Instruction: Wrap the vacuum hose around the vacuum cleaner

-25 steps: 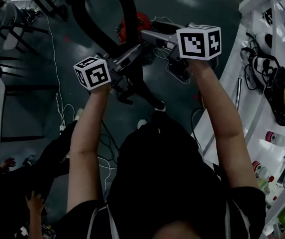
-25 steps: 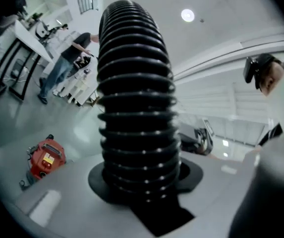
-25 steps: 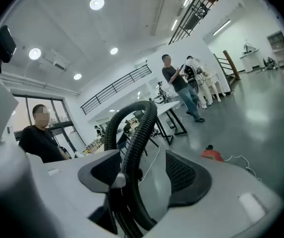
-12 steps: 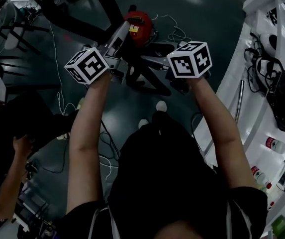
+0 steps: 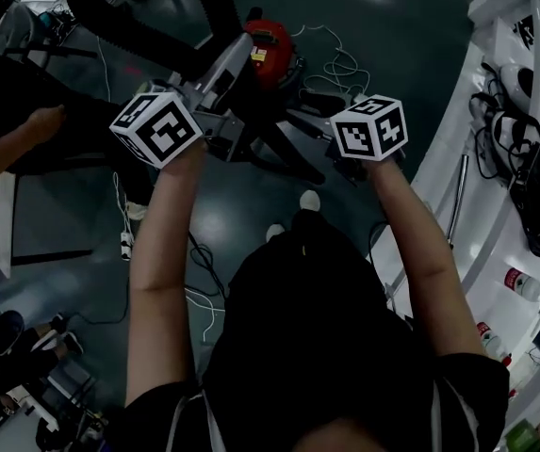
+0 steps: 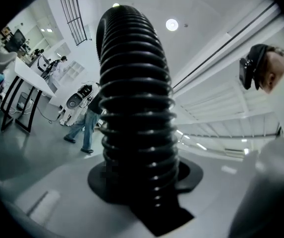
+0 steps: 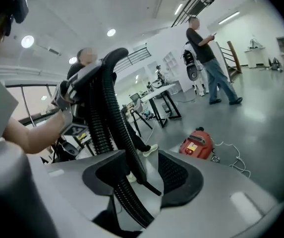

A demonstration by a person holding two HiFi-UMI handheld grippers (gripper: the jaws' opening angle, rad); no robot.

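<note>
A black ribbed vacuum hose (image 6: 137, 98) runs straight up between my left gripper's (image 6: 142, 178) jaws, which are shut on it. In the head view that hose (image 5: 215, 12) loops above the red vacuum cleaner (image 5: 270, 50) on the floor, with my left gripper (image 5: 237, 55) just left of it. My right gripper (image 7: 144, 178) has just been closing its jaws. The hose (image 7: 124, 190) passes between them, and a gap still shows beside the right pad (image 7: 181, 175). From the right gripper view, the vacuum cleaner (image 7: 197, 144) sits on the floor beyond.
White cables (image 5: 340, 64) lie on the floor by the vacuum. A white bench (image 5: 524, 158) with gear runs along the right. Another person's hand (image 5: 43, 119) reaches in at the left. A person (image 7: 208, 58) stands farther back, near dark-legged tables (image 7: 159, 100).
My left gripper has lifted the hose up and to the left. My right gripper has dropped lower and narrowed its jaws around the hose. A hand has come in at the left.
</note>
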